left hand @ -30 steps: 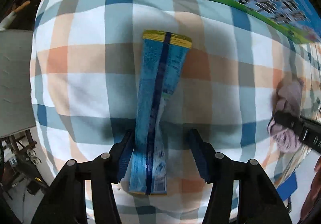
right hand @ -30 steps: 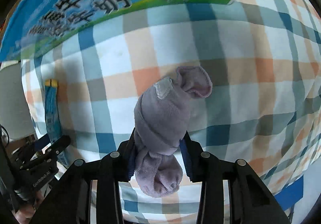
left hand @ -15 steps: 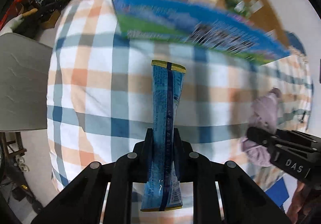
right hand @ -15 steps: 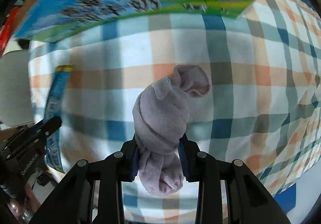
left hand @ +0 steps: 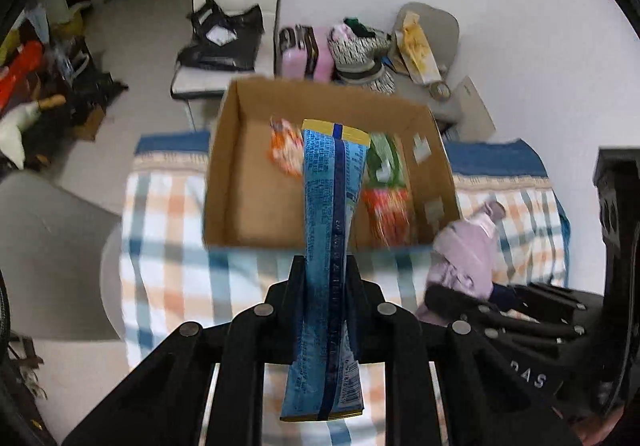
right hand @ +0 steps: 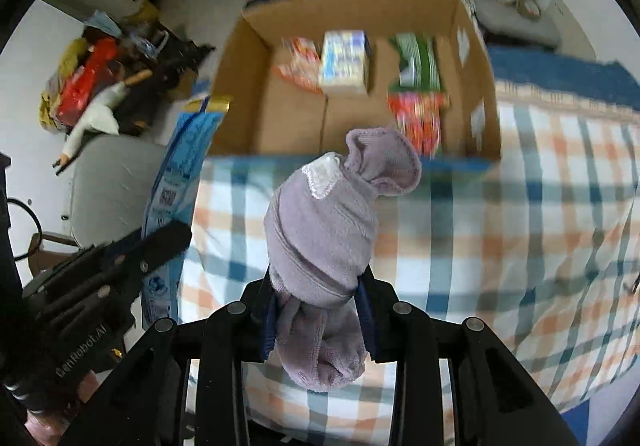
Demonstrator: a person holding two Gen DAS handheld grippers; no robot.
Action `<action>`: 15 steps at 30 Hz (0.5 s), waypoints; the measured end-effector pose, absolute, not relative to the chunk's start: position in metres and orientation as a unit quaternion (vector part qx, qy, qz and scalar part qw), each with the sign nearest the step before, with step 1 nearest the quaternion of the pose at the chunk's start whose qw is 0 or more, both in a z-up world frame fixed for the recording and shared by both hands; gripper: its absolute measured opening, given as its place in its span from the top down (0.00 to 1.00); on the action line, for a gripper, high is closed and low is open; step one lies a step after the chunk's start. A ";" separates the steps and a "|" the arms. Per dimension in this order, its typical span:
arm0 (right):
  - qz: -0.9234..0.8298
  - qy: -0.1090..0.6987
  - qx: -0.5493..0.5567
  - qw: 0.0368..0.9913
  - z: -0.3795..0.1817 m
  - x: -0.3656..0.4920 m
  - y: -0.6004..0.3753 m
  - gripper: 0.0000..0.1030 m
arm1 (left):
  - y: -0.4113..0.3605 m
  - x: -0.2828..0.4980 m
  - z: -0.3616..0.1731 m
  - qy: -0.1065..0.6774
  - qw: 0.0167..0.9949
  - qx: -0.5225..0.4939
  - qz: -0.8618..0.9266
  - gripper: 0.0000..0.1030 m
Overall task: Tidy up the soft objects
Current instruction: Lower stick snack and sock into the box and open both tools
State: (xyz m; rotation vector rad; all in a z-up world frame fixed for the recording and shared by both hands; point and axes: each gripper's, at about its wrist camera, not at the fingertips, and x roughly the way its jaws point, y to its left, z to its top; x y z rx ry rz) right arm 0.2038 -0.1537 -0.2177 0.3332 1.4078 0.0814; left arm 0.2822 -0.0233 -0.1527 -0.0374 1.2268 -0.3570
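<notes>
Left wrist view: left gripper (left hand: 325,271) jaws clamp a blue packet (left hand: 329,246); right gripper (right hand: 318,300) jaws clamp a rolled sock (right hand: 324,230), both short of the partly filled box (right hand: 256,102).

Left hand-held gripper (left hand: 326,278) raised, fingers pointing toward the far side, jaws clamped with something pinched between them, right hand-held gripper (right hand: 318,286) alongside at its right, likewise raised and pointing far, jaws pressed onto a held item

Blue packet (left hand: 329,246) and knotted lilac sock (right hand: 324,230) — both gripper-clamped, aloft.
</notes>
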 end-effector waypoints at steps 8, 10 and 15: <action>0.000 0.633 0.143 0.761 -0.207 0.284 -0.173 0.66 | -0.030 0.370 -0.188 0.592 0.795 0.008 -0.131 0.86; -0.010 0.637 0.139 0.758 -0.213 0.304 -0.173 0.66 | -0.033 0.387 -0.203 0.605 0.786 0.010 -0.127 0.86; -0.026 0.648 0.133 0.749 -0.252 0.345 -0.175 0.66 | -0.039 0.415 -0.246 0.638 0.761 0.018 -0.115 0.86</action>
